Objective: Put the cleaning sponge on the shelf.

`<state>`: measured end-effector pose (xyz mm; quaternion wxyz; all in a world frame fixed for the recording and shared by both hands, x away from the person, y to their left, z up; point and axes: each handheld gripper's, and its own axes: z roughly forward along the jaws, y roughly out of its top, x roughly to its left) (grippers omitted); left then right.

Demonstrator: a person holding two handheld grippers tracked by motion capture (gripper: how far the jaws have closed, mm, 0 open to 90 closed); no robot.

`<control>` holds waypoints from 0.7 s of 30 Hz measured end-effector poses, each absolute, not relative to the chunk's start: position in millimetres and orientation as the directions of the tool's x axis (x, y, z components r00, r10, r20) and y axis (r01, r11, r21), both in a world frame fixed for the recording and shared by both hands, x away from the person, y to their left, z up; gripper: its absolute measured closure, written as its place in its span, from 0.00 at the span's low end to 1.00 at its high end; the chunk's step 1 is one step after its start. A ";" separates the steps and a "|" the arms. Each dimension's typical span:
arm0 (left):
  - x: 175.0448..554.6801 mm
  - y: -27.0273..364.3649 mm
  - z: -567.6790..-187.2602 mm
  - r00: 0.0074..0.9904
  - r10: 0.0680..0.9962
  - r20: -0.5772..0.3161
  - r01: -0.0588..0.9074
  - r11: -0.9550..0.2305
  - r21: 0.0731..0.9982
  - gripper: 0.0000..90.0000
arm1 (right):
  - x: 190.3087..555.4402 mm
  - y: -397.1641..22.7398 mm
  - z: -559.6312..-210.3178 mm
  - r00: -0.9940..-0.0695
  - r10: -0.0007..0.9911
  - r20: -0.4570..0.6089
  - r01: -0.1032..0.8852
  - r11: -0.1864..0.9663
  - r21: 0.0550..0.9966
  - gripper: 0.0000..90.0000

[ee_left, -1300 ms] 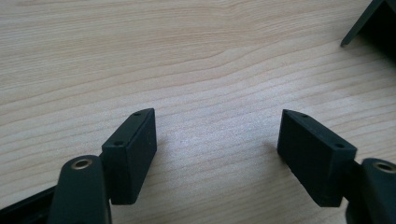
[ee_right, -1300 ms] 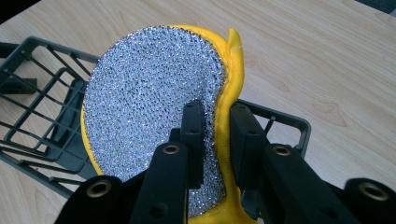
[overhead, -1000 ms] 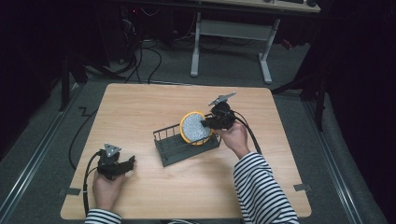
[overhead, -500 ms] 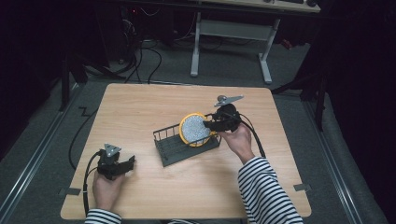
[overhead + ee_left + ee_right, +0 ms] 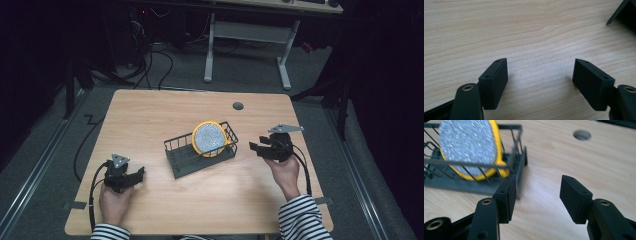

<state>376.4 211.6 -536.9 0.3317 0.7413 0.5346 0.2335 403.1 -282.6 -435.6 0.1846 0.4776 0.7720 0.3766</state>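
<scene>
Plate standing in the wire rack, both grippers released

The yellow-rimmed plate (image 5: 209, 139) leans upright in the black wire rack (image 5: 200, 160) mid-table; the right gripper (image 5: 256, 147), near the right edge, has just been opening, jaws empty; the left gripper (image 5: 141, 172) gapes near the front-left corner.

**Dim room around a lit wooden worktop**

A light wooden worktop (image 5: 150, 115) with rounded corners is seen on grey carpet (image 5: 55, 150). A round cable hole (image 5: 238, 106) is set near its far edge. Behind it, a second desk on a white metal frame (image 5: 247, 35) is placed, with dark cables (image 5: 150, 60) lying on the floor beside it. The surroundings are kept dark; the worktop is lit from above. A metal floor rail (image 5: 30, 175) is seen at the left.
</scene>
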 end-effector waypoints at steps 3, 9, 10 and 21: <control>376.4 211.6 -536.9 0.319 0.948 -0.008 0.638 -0.208 0.742 0.32 | 393.5 -295.6 -440.1 -0.453 0.887 0.092 0.602 0.228 0.765 0.53; 376.3 211.5 -536.9 0.318 0.948 -0.008 0.638 -0.208 0.741 0.32 | 380.5 -308.3 -451.2 -0.434 0.894 0.116 0.602 0.191 0.776 0.52; 376.3 211.5 -536.9 0.318 0.948 -0.008 0.638 -0.208 0.741 0.32 | 377.9 -309.9 -455.3 -0.431 0.895 0.117 0.610 0.193 0.769 0.52; 376.3 211.4 -536.9 0.318 0.948 -0.009 0.638 -0.207 0.741 0.32 | 351.9 -324.3 -505.1 -0.365 0.927 0.082 0.638 0.186 0.747 0.49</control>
